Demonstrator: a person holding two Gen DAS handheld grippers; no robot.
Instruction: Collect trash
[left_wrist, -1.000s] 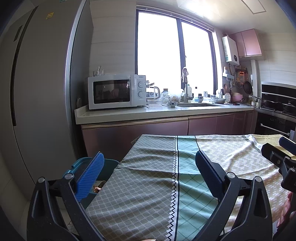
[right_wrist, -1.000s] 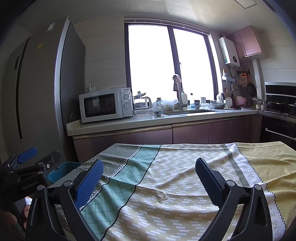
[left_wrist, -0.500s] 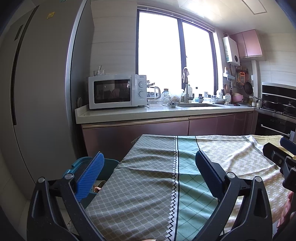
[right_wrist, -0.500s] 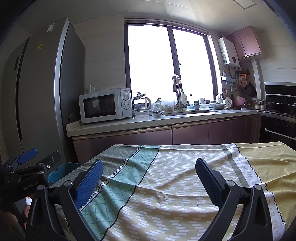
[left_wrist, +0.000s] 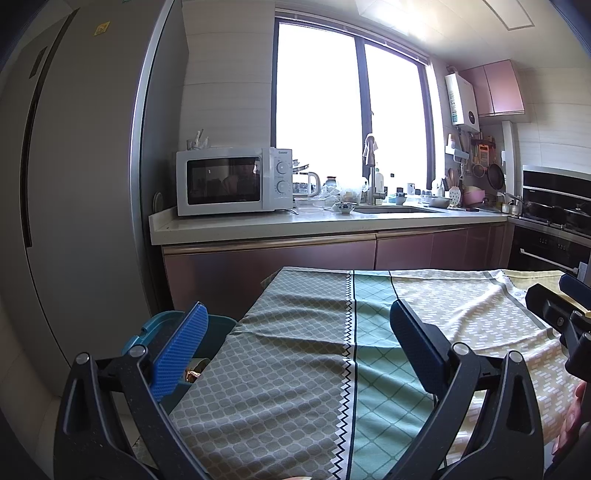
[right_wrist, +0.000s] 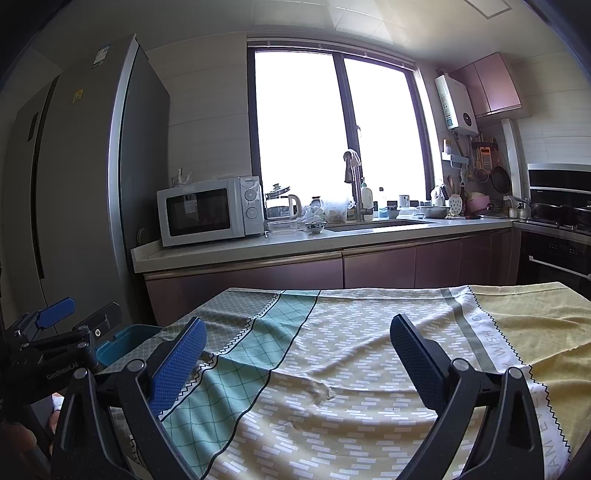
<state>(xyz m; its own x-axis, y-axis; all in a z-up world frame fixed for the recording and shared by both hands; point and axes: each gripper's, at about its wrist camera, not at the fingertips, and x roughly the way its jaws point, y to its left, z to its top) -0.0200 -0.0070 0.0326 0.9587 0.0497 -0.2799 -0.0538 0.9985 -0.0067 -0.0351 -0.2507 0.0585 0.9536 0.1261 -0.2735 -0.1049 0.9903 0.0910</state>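
The desk (right_wrist: 369, 387), under a patterned cloth (left_wrist: 295, 369), shows no loose trash in either view, so the job looks near its end or between pickups, and the sensible move is to scan the cloth's folds and edges before reaching. The teal bin (left_wrist: 218, 332) sits low beside the desk's left edge with some scraps visible inside — that is where the trash lies, as far as can be seen. Both the left gripper (left_wrist: 295, 350) and the right gripper (right_wrist: 295, 354) hover over the cloth with jaws spread wide and empty — keep them so, low and level, until something turns up.
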